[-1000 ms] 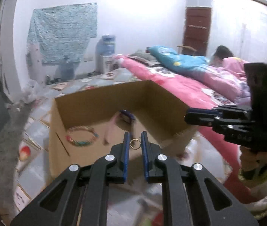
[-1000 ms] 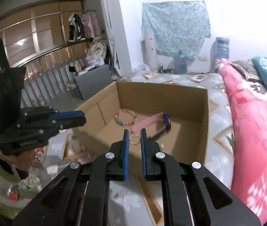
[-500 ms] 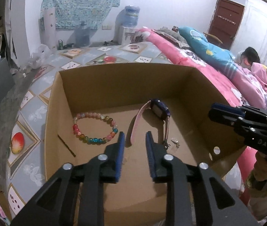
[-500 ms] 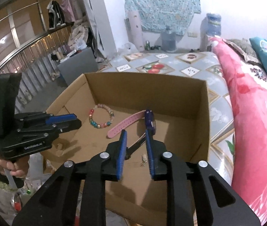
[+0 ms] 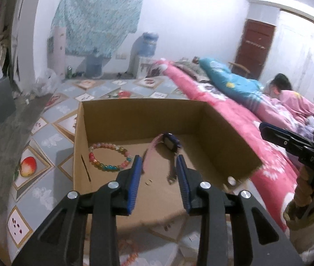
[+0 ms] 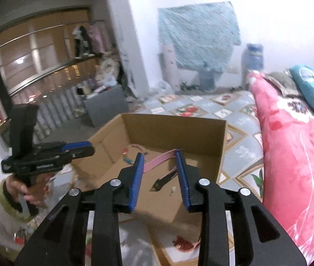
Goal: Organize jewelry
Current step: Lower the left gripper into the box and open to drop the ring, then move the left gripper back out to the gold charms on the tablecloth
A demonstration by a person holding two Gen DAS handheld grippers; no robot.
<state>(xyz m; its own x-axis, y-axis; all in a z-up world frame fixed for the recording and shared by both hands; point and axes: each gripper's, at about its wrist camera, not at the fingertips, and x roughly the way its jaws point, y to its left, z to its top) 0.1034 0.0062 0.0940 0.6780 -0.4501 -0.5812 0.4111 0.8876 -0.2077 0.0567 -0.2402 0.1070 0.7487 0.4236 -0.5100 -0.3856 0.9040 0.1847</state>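
- Left gripper (image 5: 158, 164) hangs over the cardboard box (image 5: 134, 117), jaws just opening, nothing between the pads.
- Right gripper (image 6: 159, 160) likewise: jaws parted, just widening, empty.
- Small ring (image 5: 149, 182) lies loose on the box floor, near the pink-strapped watch (image 5: 168, 144).
- Beaded bracelet (image 5: 110, 156) rests at the box's left side, apart from the watch.
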